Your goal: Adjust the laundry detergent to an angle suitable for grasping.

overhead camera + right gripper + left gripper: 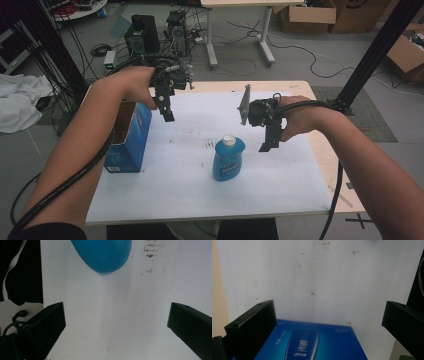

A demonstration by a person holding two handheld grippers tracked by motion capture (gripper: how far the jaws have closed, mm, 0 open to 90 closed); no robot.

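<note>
A blue bottle with a white cap stands upright in the middle of the white sheet; its rounded blue body shows at the top of the right gripper view. An open blue carton stands at the sheet's left edge, and its printed side lies below the left jaws. My left gripper hangs above the sheet just right of the carton, open and holding nothing. My right gripper hovers to the right of the bottle, open and holding nothing, jaws pointing down.
The white sheet covers a light wooden table. Dark smudges mark the sheet near its middle. Beyond the table are a desk, black equipment, cables on the floor and cardboard boxes. A black post rises at the right.
</note>
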